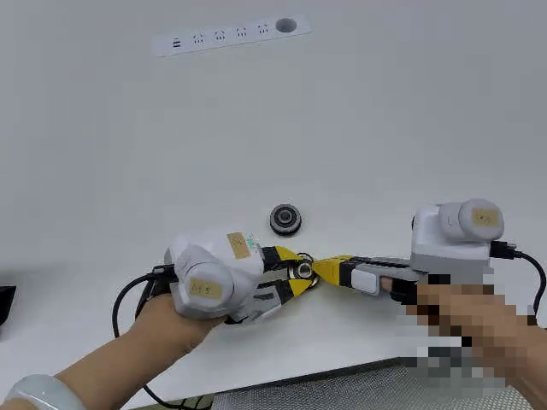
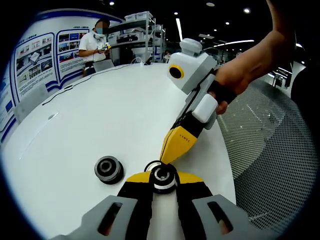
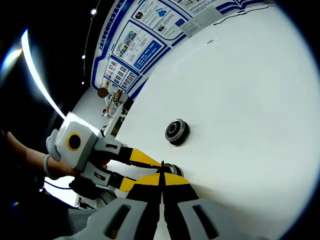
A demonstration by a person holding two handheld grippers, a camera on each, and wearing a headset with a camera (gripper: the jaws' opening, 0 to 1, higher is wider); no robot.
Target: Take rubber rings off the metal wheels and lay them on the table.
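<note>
Step in hand: stripping the ring from a wheel held above the bench (image 1: 385,128), near its front edge.

The left gripper (image 1: 296,272) holds a small metal wheel (image 2: 163,179). Its yellow fingers (image 2: 137,178) are closed on the wheel from both sides, and the wheel's face is turned toward the right gripper (image 2: 162,160).

The right gripper's fingers (image 3: 150,182) are pressed together with no visible gap, their tips at the wheel's rim. A thin dark loop, judged to be the rubber ring (image 2: 151,165), stands slightly proud of the rim at that point. The pinch appears to be on this loop, though the contact itself is too small to confirm.

Recommendation:
- Hold the left clamp firm and steady.
- Draw the right gripper away along the wheel's axis, rolling the ring over the rim rather than dragging it sideways.
- A thin ring may slip from the tips or snap back. If it does, re-pinch lower on the band.

A second wheel (image 1: 285,219), with its dark ring on, lies flat on the bench beyond the grippers and clear of them.
</note>
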